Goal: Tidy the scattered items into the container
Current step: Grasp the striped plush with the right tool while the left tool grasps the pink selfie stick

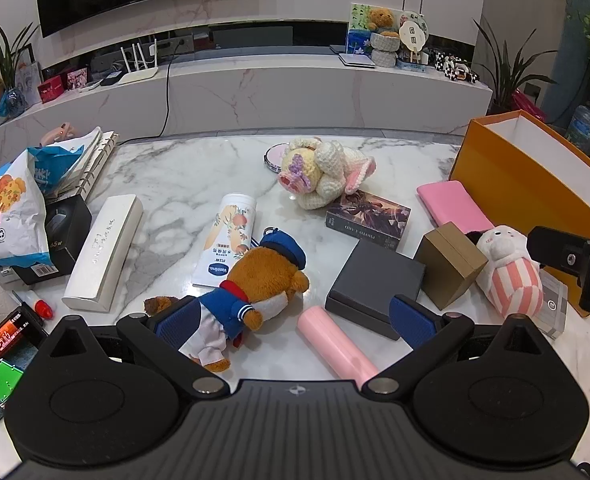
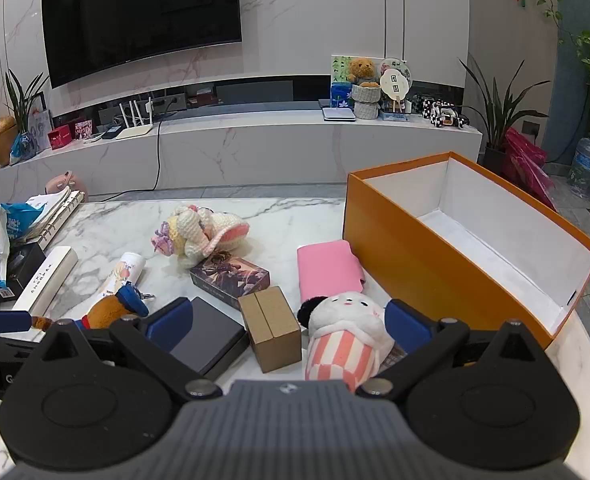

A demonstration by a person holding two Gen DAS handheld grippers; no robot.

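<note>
Both tongs gaped wide, empty; right tongs (image 2: 289, 320) straddled striped plush (image 2: 345, 336) beside orange box (image 2: 395, 248) at surface's right edge—best pinched mid-body, lifted clear over wall.

Open marble (image 1: 183, 168) lies clear at the far left-centre of the table, but the near half is crowded: bear (image 1: 251, 292), pink tube (image 1: 335, 348), dark box (image 1: 375, 280) and brown box (image 2: 271, 328) sit close together. The orange box (image 2: 395, 264) walls off the right side, its white inside open from above, with the striped plush (image 2: 347, 336) and pink case (image 2: 327, 268) just beside its near wall.
</note>
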